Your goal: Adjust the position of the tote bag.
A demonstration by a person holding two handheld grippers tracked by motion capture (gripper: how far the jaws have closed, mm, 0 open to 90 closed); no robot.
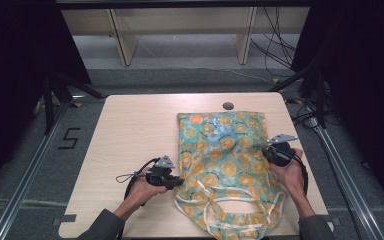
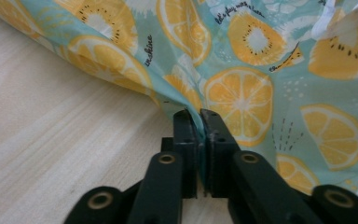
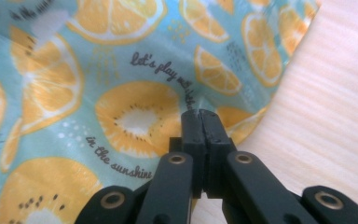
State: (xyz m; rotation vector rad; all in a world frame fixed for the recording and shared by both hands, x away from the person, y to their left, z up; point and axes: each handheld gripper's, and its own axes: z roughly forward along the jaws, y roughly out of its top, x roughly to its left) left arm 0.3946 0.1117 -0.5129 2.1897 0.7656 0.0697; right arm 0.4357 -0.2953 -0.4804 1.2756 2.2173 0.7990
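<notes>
Two grippers, left (image 1: 176, 181) and right (image 1: 269, 151), clamp the apron (image 1: 223, 150) at 9 and 3 o'clock; it looks thin, limp, light; hems grip best.

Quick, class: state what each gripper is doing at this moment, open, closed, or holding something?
Left gripper: closed on the left edge of the fruit-print cloth.
Right gripper: closed on the cloth's right edge.

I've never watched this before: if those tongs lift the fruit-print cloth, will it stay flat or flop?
Probably flop: the fruit-print cloth already puckers where the left tongs pinch its edge. It looks thin and light, lying nearly flat on the table. The white straps near the person would likely dangle. The right tongs pinch the opposite edge.
</notes>
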